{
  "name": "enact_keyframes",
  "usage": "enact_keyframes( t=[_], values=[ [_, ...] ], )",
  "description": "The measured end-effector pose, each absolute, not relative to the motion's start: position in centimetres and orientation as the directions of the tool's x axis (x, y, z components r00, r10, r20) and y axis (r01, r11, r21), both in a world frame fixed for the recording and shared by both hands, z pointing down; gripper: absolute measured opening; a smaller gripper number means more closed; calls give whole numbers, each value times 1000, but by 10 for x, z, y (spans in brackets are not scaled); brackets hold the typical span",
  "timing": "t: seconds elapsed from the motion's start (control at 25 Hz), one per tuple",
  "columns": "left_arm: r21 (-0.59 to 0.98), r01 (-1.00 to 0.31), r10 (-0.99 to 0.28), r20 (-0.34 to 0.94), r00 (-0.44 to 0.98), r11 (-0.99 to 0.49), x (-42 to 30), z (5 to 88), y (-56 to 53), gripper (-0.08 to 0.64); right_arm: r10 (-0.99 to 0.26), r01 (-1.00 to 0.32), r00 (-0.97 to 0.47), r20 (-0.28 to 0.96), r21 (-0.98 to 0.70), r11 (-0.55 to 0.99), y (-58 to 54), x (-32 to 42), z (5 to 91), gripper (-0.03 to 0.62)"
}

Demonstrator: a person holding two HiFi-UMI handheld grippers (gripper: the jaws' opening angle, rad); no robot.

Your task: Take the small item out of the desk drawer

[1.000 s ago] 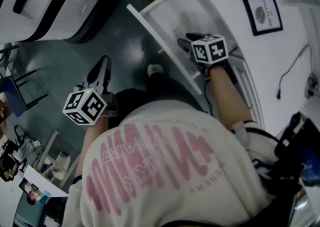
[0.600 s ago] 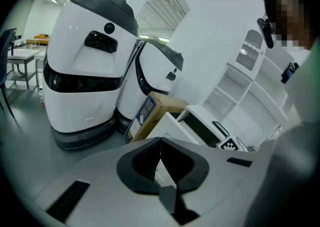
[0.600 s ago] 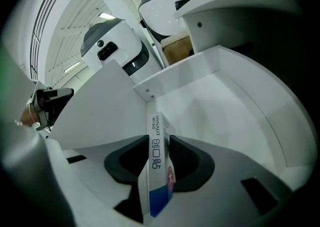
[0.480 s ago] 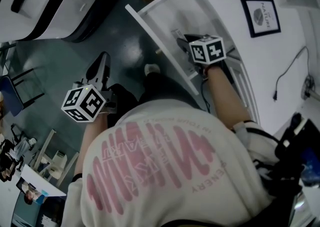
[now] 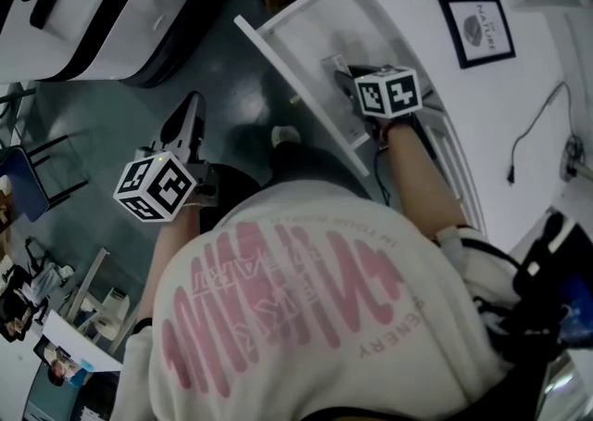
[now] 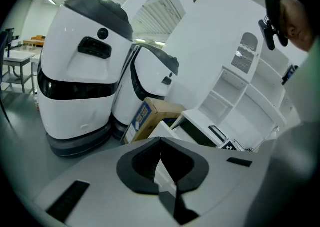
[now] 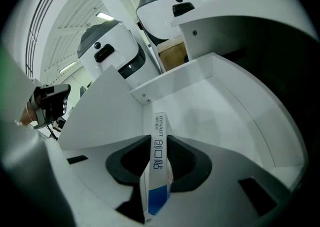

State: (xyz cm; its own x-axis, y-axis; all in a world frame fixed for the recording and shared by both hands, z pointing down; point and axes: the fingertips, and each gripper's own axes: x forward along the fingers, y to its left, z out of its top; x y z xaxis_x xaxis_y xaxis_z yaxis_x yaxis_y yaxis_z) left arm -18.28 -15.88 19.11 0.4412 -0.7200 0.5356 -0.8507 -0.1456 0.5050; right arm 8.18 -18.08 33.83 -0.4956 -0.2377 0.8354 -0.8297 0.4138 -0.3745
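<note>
The white desk drawer (image 5: 295,28) stands pulled out under the desk top. My right gripper (image 5: 337,68) reaches down into it. In the right gripper view the jaws have just been closing, and they now press from both sides on a small narrow white box with a blue end (image 7: 159,161), standing on edge on the drawer floor (image 7: 220,106). My right gripper (image 7: 160,140) is shut on that box. My left gripper (image 5: 191,106) hangs over the dark floor to the left of the drawer. In its own view my left gripper (image 6: 160,141) has its pads together and holds nothing.
Two large white-and-grey machines (image 6: 80,71) stand on the floor beyond the drawer, with a cardboard box (image 6: 149,117) beside them. A framed picture (image 5: 476,28) and a cable (image 5: 537,132) lie on the desk top. A chair (image 5: 28,173) stands at the far left.
Both grippers stay about where they were, with the right one still down in the drawer. Only the head view has shifted slightly.
</note>
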Motion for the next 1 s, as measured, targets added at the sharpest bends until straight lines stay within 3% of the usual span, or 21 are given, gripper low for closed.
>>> enact_keyframes(
  t=[1.0],
  values=[
    [540,-804,-819,325,473,-250,-163,115,-194,29,-436,-856,-474,765,-284,432,-224,89,223,105]
  ],
)
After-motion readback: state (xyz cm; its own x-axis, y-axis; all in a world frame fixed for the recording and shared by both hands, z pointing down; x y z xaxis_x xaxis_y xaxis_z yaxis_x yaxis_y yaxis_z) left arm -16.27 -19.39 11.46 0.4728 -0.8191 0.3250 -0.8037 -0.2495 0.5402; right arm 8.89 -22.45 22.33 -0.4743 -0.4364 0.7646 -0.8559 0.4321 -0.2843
